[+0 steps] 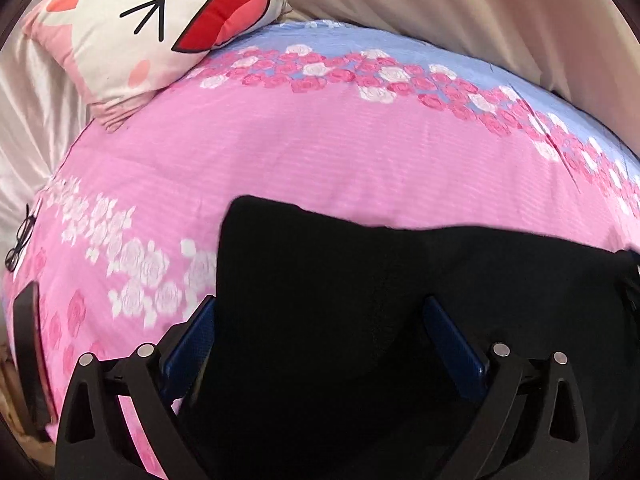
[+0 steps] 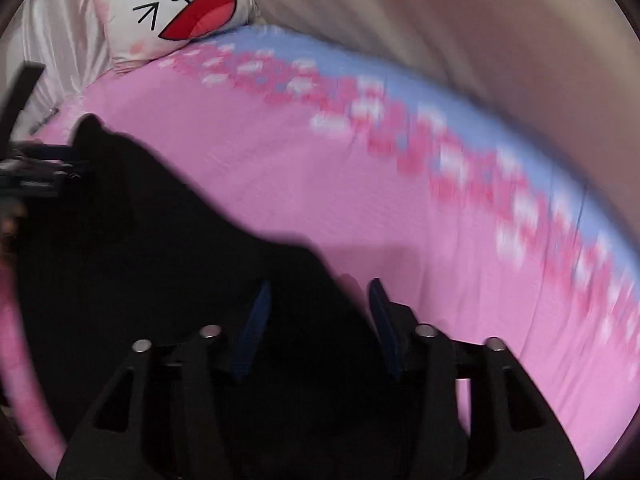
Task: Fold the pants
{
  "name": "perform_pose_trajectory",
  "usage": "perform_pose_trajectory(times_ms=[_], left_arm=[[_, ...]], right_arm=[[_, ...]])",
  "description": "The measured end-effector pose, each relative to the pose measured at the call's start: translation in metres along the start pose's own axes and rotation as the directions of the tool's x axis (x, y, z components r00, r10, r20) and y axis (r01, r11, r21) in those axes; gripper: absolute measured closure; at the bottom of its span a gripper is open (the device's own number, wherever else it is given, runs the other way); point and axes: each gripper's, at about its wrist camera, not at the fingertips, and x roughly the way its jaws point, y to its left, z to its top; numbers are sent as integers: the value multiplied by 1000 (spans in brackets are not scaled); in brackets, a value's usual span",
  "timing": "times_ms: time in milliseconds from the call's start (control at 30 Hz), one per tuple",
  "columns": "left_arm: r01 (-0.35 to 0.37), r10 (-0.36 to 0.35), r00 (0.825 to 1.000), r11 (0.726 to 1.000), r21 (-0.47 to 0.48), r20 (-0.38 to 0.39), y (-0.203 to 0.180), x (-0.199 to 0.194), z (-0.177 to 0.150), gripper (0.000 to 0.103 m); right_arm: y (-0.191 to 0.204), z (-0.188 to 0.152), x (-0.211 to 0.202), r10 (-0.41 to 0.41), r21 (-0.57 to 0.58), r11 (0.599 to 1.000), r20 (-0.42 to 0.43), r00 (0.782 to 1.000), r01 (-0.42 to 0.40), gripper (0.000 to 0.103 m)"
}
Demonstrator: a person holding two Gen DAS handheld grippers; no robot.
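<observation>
Black pants [image 1: 380, 280] lie across the lower frame on the pink bed [image 1: 320, 152]. Both grippers, left [image 1: 320, 344] and right [image 2: 316, 328], hover released. Soft, limp, light cloth: pinch an edge.

Left wrist: close above the bed cover [image 1: 320, 152], angled steeply down.
Right wrist: similar, blurred, seemingly farther right.
Shared: black pants [image 1: 360, 280], cartoon pillow [image 2: 176, 8], cover.
</observation>
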Motion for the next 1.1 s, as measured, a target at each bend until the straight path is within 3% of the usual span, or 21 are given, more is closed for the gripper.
perform_pose_trajectory(times_ms=[33, 67, 133, 267, 400, 467, 600, 667, 700, 767, 833, 900, 933, 1000, 1067, 1100], left_arm=[[14, -14, 1000, 1000, -6, 8, 3, 4, 4, 5], [27, -27, 1000, 1000, -12, 8, 5, 6, 8, 5], [49, -49, 999, 999, -18, 6, 8, 7, 10, 5], [74, -74, 997, 997, 7, 33, 13, 1, 0, 5], [70, -70, 997, 998, -1, 32, 22, -10, -12, 5], [38, -38, 999, 999, -10, 39, 26, -24, -21, 5], [-12, 12, 996, 1000, 8, 87, 18, -57, -38, 5], [8, -15, 991, 999, 48, 136, -6, -80, -51, 5], [29, -39, 989, 997, 72, 145, -17, -85, -55, 5], [33, -55, 988, 989, 147, 143, -51, -89, -67, 5], [-25, -1, 993, 976, 215, 118, -81, -76, -80, 5], [-103, 79, 991, 965, 242, 106, -97, -61, -91, 5], [-128, 97, 984, 967, 222, 147, -98, -64, -95, 5], [-147, 120, 983, 966, 214, 137, -100, -69, -95, 5], [-168, 143, 980, 968, 188, 140, -103, -78, -91, 5], [-171, 146, 979, 968, 185, 145, -106, -82, -91, 5]], right_arm=[[-9, 4, 4, -4, 39, 999, -7, 1000, 4, 24], [-19, 8, 6, 36, 111, 993, -13, 999, -35, 24], [-35, 3, -16, 113, 236, 964, 58, 992, -123, 31], [-33, -30, -68, 88, 242, 963, 128, 988, -117, 31], [-24, -85, -104, 158, 266, 946, 128, 979, -187, 30], [-23, -118, -117, 94, 281, 953, 86, 992, -115, 30], [-36, -168, -152, 31, 371, 927, 83, 996, -60, 35], [-47, -187, -160, -21, 382, 924, 64, 998, -5, 38], [-55, -196, -162, -51, 389, 921, 46, 998, 29, 47], [-85, -228, -170, -158, 419, 895, -19, 987, 151, 48], [-137, -275, -197, -258, 513, 823, -40, 965, 242, 48], [-187, -321, -229, -372, 623, 700, -101, 923, 350, 48], [-211, -345, -250, -411, 686, 620, -129, 902, 381, 48], [-245, -384, -292, -447, 794, 505, -95, 890, 338, 46], [-269, -404, -319, -474, 820, 469, -80, 877, 328, 46], [-277, -406, -324, -486, 811, 473, -86, 870, 344, 46]])
